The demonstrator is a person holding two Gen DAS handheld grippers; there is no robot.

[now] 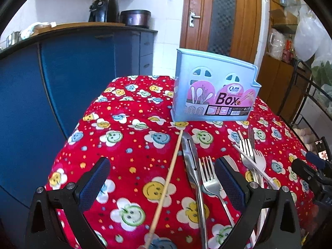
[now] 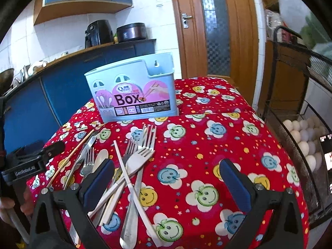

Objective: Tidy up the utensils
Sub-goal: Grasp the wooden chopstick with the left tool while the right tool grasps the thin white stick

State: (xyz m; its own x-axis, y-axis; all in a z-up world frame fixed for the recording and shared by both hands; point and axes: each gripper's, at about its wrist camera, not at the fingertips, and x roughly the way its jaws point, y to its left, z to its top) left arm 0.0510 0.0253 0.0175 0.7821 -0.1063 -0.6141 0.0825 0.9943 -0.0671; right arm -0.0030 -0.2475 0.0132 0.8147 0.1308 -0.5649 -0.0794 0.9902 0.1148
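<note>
A light blue utensil box (image 1: 213,91) (image 2: 132,95) stands upright at the far side of the red smiley-face tablecloth (image 1: 132,128). Loose utensils lie in front of it: a wooden chopstick (image 1: 168,178), a steel knife (image 1: 192,161), a steel fork (image 1: 209,178), and a crossed pile of forks (image 2: 143,143) with a white chopstick (image 2: 128,176). My left gripper (image 1: 162,178) hangs open above the chopstick, knife and fork. My right gripper (image 2: 166,178) is open too, its left finger (image 2: 99,180) over the pile, nothing held.
A blue cabinet (image 1: 62,83) with appliances runs along the left. A wooden door (image 1: 220,16) stands behind the table. On the right a black wire rack (image 2: 294,145) holds several white eggs. The other gripper's body (image 2: 31,161) and a hand show at the left edge.
</note>
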